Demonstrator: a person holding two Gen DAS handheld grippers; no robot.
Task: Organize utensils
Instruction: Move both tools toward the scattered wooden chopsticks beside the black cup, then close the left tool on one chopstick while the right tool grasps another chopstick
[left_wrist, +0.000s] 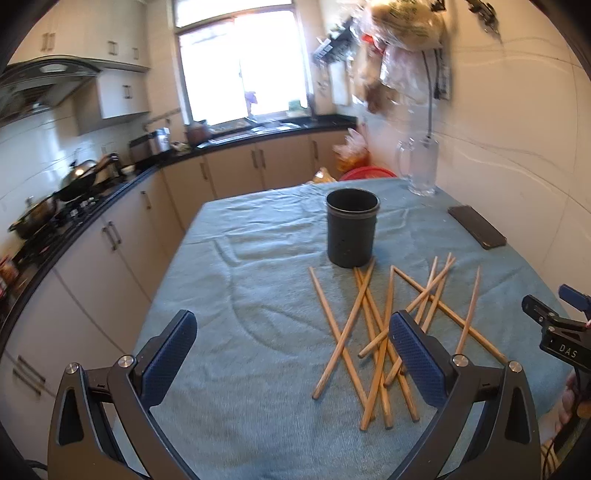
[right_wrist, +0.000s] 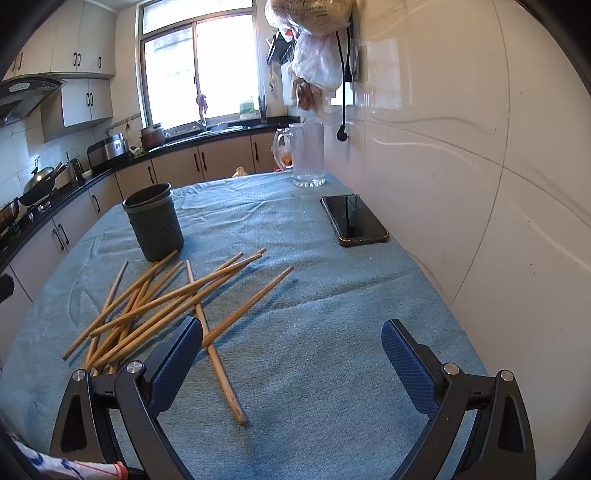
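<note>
Several wooden chopsticks (left_wrist: 384, 328) lie crossed in a loose pile on the blue cloth, just in front of a dark cylindrical utensil holder (left_wrist: 351, 228). The holder stands upright and looks empty. My left gripper (left_wrist: 293, 328) hovers open above the cloth, its right finger over the pile's near ends. In the right wrist view the same chopsticks (right_wrist: 173, 299) lie left of centre, with the holder (right_wrist: 153, 221) behind them. My right gripper (right_wrist: 291, 338) is open with nothing between its fingers; its left finger overlaps the pile's edge. The right gripper's body (left_wrist: 557, 332) shows at the left view's right edge.
A black phone (right_wrist: 354, 219) lies on the cloth-covered table (right_wrist: 332, 314) near the white wall. A clear glass jug (right_wrist: 308, 155) stands at the far end. Kitchen counters and a stove with pans (left_wrist: 55, 206) run along the left. Plastic bags (right_wrist: 314, 44) hang on the wall.
</note>
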